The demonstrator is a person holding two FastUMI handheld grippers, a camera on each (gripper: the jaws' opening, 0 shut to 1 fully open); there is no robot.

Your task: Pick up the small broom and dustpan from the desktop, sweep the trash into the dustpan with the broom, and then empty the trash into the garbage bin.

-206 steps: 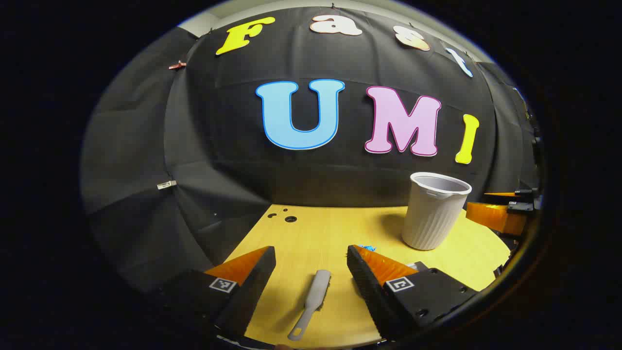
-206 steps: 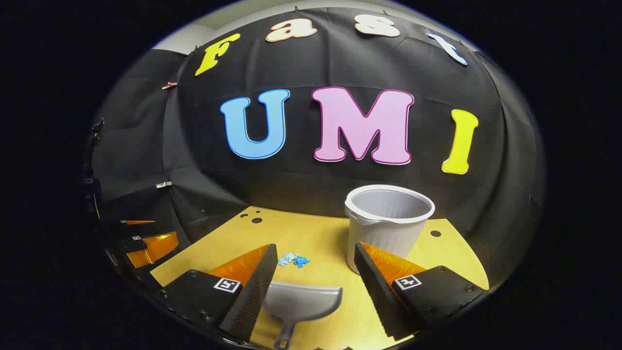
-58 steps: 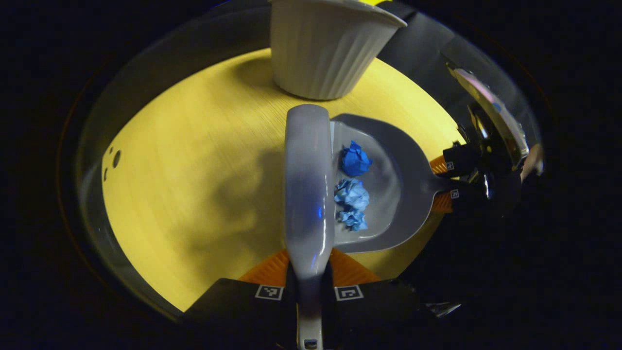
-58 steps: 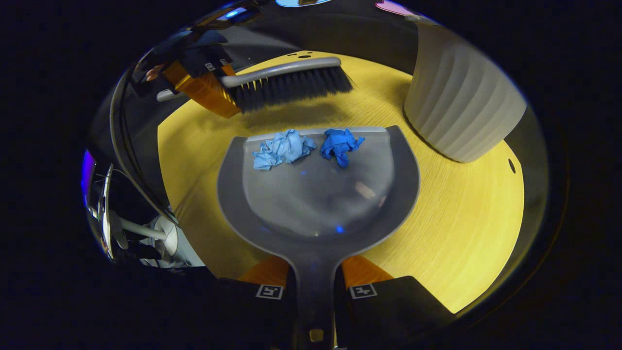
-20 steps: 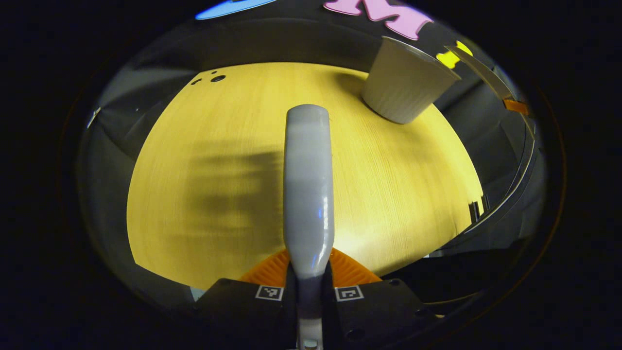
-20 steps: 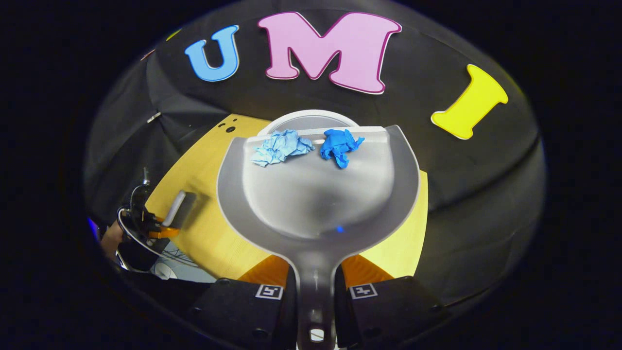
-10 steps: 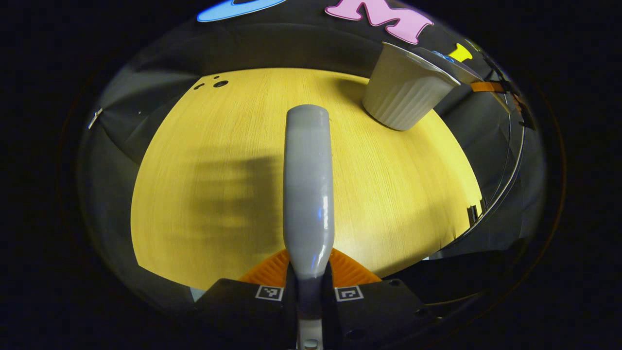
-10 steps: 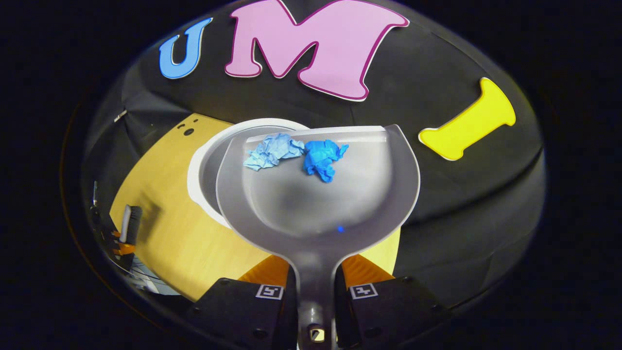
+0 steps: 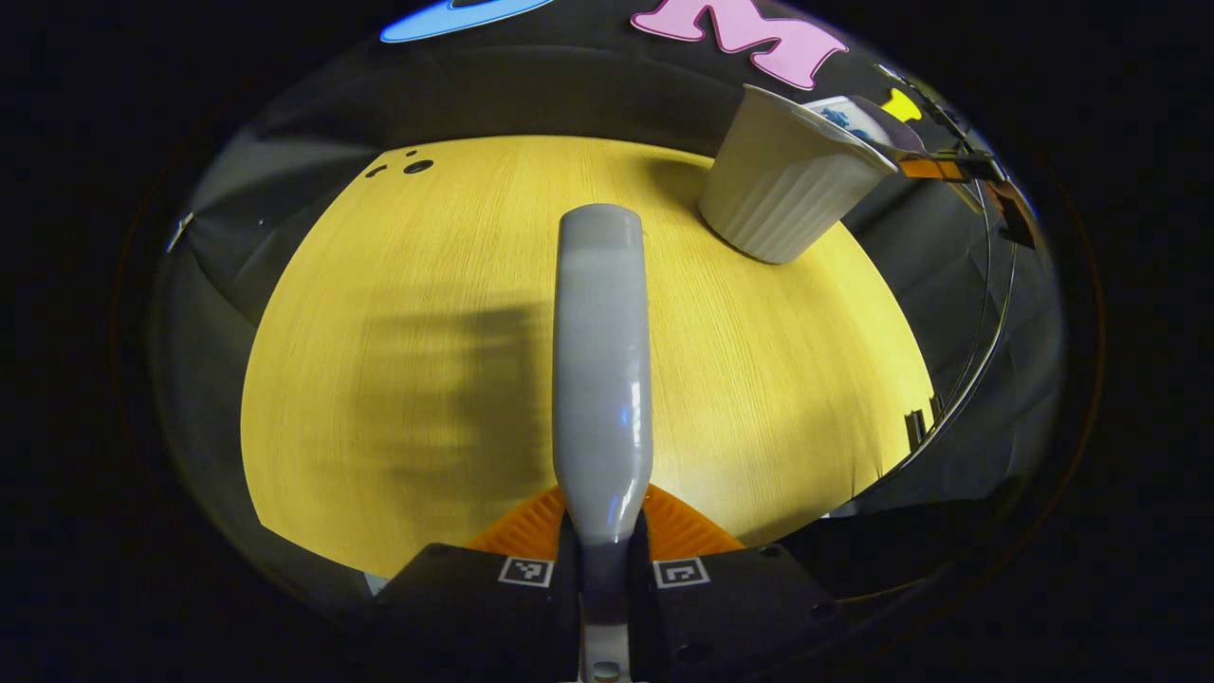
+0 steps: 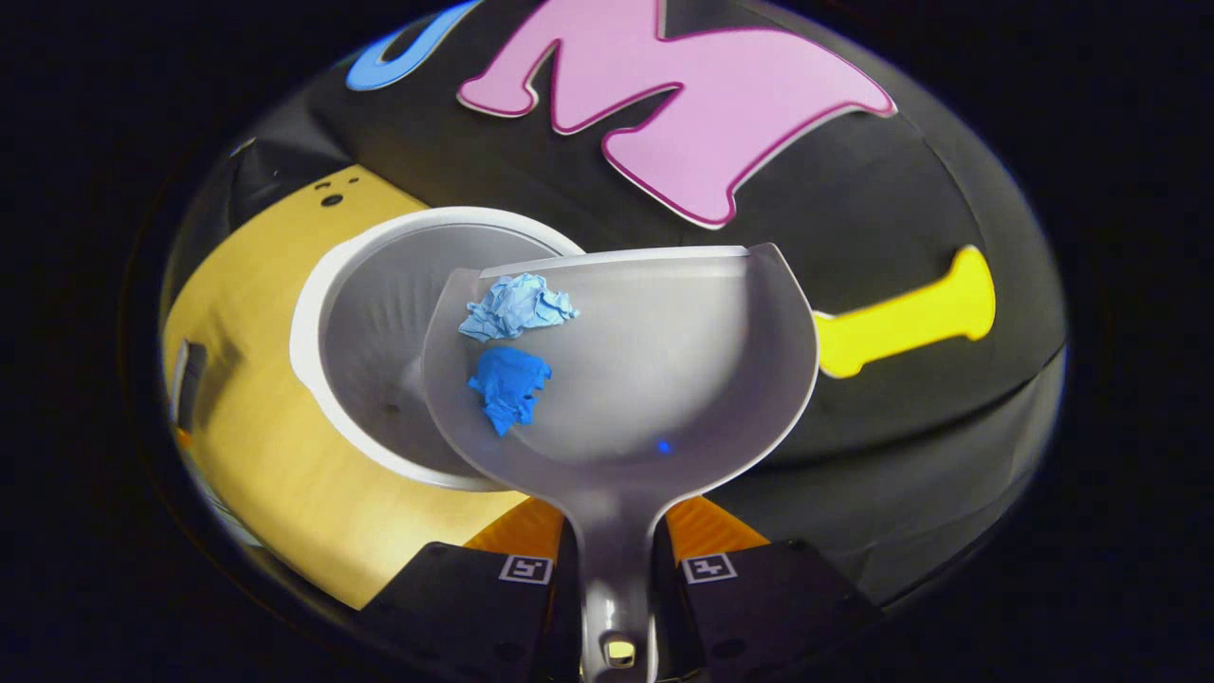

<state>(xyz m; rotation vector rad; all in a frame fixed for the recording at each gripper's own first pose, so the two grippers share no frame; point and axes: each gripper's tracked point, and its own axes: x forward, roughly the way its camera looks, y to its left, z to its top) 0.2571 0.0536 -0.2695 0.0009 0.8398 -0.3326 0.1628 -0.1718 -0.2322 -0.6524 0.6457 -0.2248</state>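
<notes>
The dustpan (image 10: 645, 379) handle is clamped between the closed fingers of the right gripper (image 10: 616, 569); two blue paper wads (image 10: 512, 346) are carried in it, over the white bin (image 10: 370, 341). The broom (image 9: 602, 360) is gripped by the left gripper (image 9: 604, 569) above the desktop (image 9: 759, 360).

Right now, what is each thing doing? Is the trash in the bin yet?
Dustpan: held up, tipped over the bin.
Light blue paper ball: not binned yet, on the dustpan.
Dark blue paper ball: on the dustpan, near its edge.
Bin: upright, open, looks empty.
Broom: held above the table.
Right gripper: shut on dustpan handle.
Left gripper: shut on broom handle.
</notes>
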